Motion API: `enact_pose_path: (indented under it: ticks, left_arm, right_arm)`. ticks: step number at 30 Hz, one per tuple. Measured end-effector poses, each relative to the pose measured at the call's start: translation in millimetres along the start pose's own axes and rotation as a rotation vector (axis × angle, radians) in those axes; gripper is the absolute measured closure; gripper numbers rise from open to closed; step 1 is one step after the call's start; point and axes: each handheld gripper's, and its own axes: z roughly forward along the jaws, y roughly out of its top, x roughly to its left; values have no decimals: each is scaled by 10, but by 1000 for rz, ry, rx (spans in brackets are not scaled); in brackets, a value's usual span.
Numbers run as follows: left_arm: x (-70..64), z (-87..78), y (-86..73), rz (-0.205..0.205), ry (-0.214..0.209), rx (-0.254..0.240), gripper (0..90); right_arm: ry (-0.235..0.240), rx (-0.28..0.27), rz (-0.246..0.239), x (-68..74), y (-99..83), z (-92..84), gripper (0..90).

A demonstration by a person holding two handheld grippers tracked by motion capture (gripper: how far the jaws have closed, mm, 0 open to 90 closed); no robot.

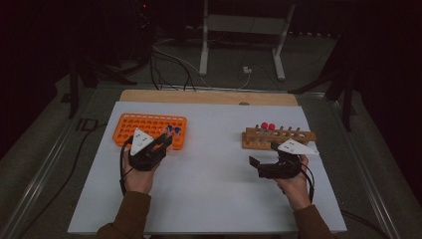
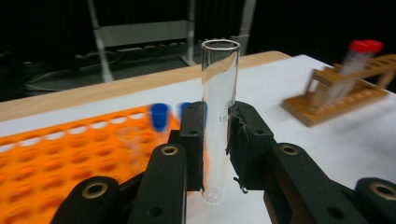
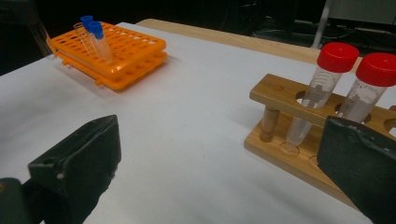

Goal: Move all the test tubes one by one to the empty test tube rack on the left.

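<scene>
My left gripper is shut on a clear, uncapped glass test tube, which stands upright between its pads. In the high view this gripper sits at the front right corner of the orange tube rack. Two blue-capped tubes stand in that rack. My right gripper is open with nothing between its jaws. It points across the table, just left of a wooden rack that holds two red-capped tubes. From above, the right gripper lies in front of the wooden rack.
The racks stand on a white board over a wooden tabletop. Cables and a white stand's legs lie on the floor beyond the table. Both forearms come in from the bottom edge.
</scene>
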Motion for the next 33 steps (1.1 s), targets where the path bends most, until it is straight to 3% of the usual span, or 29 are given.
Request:
enact_pose_path:
  ticks: [7, 18, 25, 33]
  left_arm:
    - [187, 47, -5, -2, 69, 7, 759]
    - [342, 255, -58, -1, 156, 30, 759]
    - [405, 387, -106, -28, 186, 39, 759]
    - [423, 477, -175, -15, 195, 85, 759]
  right_arm:
    - [-1, -6, 3, -10, 2, -9, 3]
    - [2, -7, 2, -6, 4, -10, 3]
    - [2, -4, 1, -2, 2, -4, 3]
    - [1, -3, 1, -3, 2, -7, 4]
